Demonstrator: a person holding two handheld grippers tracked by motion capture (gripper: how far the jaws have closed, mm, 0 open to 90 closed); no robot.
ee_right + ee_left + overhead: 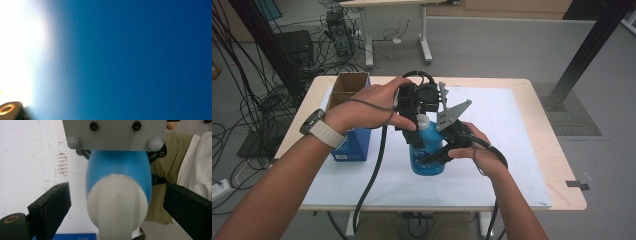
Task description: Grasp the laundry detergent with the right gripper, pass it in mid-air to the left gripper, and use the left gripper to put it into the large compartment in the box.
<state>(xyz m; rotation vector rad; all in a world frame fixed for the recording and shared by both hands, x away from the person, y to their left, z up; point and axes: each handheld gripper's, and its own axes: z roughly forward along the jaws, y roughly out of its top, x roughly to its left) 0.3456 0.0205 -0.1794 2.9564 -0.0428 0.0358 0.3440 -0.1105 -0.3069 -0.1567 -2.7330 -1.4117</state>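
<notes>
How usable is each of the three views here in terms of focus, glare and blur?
High view: evenly lit, sharp enough; the blue plastic bottle reads clearly. Left gripper view: the bottle's white cap sits too close and is soft. Right gripper view: pressed against the bottle, a featureless blue blur with blown-out white glare at its left.

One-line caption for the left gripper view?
Left gripper open around the white cap of a blue bottle.

Glossy blue plastic bottle point(427, 157), matt white cap point(116, 205)
</notes>
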